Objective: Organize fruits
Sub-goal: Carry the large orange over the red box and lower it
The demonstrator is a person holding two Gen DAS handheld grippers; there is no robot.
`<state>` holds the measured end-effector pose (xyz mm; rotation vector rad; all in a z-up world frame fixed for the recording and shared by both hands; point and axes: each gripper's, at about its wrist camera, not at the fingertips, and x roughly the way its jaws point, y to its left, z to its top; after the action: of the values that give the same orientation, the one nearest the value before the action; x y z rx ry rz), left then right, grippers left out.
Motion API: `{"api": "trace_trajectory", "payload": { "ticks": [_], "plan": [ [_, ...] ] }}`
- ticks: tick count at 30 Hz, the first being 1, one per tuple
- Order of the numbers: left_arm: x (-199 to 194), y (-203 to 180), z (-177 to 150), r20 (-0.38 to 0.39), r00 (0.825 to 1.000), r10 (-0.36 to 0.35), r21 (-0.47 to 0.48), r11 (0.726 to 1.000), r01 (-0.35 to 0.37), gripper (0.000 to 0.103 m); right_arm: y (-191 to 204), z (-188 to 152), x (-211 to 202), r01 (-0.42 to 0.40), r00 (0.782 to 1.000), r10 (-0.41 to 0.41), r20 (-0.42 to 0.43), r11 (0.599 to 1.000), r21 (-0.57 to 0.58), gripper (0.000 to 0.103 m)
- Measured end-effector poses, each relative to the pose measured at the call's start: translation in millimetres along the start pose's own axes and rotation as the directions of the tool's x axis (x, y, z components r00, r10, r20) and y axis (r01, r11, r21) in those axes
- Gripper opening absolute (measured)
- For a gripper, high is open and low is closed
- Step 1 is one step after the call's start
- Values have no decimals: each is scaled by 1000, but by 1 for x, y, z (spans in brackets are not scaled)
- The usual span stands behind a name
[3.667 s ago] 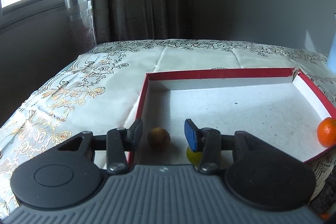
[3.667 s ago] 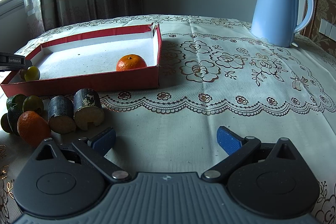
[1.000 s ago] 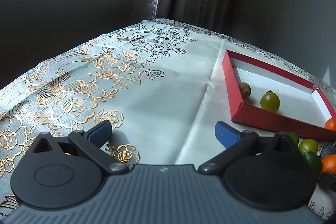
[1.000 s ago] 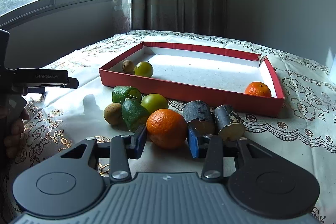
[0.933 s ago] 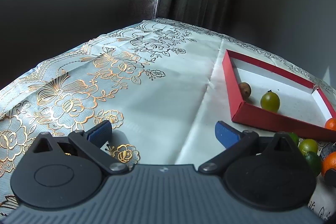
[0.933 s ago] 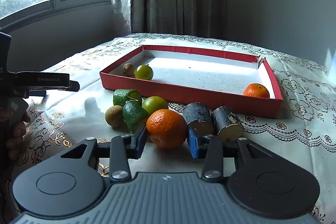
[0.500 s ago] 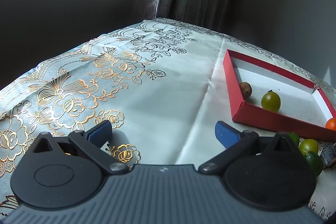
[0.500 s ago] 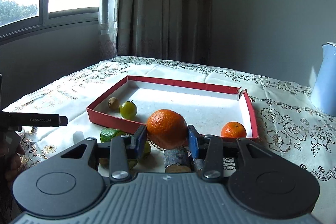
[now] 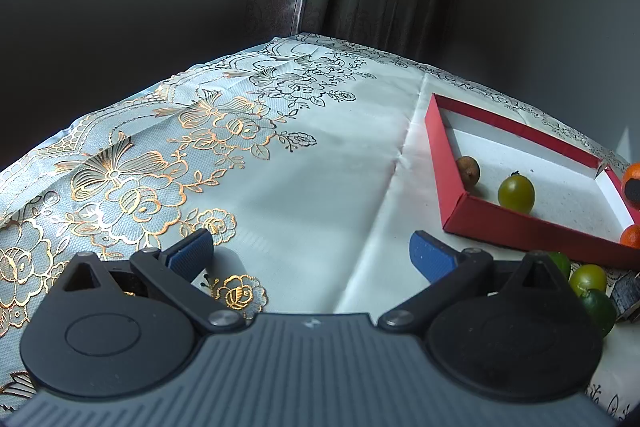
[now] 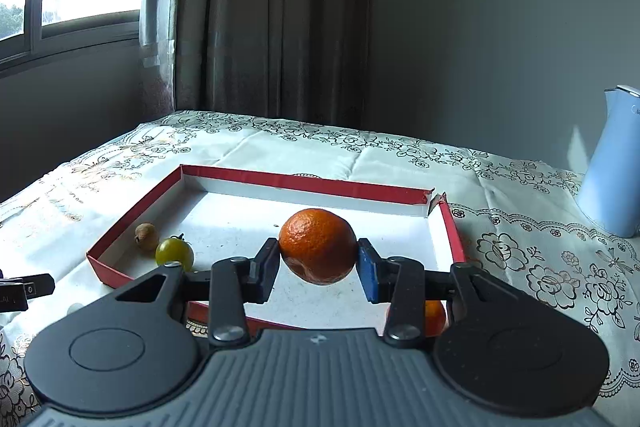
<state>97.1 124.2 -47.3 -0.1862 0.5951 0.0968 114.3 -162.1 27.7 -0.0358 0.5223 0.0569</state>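
tray point(image 10: 304, 183) middle bare, two fruits point(image 10: 174, 252) at left

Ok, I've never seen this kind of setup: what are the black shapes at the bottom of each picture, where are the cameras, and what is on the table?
No robot here: a person holds a two-finger tool in each hand, and each tool carries a wide-angle camera looking forward along its fingers. The black shapes are the tools themselves.

The right tool's camera shows the right gripper with its jaws shut on an orange, held above a red tray. In the tray lie a small brown fruit, a yellow-green fruit and another orange, partly hidden.

The left tool's camera shows the left gripper, jaws open and holding nothing, over the flowered tablecloth. More green fruits wait outside the tray. A light blue kettle stands at the right.
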Motion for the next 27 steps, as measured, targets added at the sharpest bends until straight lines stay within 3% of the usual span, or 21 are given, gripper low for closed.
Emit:
{"api": "trace_trajectory", "payload": {
  "ticks": [10,24,26,27],
  "plan": [
    [0,0,0,0,1000,-1,0,1000,1,103,-13,-6,43,17,998,-15,-68,999,29,41],
    [0,0,0,-2,1000,-4,4,1000,4,103,-15,-15,58,37,992,-34,-118,999,24,42],
    [0,0,0,-2,1000,-4,5,1000,4,103,-14,-15,57,42,993,-40,-113,999,20,45],
    [0,0,0,-2,1000,-4,5,1000,4,103,-14,-15,56,49,993,-46,-108,999,18,52]
  ]
}}
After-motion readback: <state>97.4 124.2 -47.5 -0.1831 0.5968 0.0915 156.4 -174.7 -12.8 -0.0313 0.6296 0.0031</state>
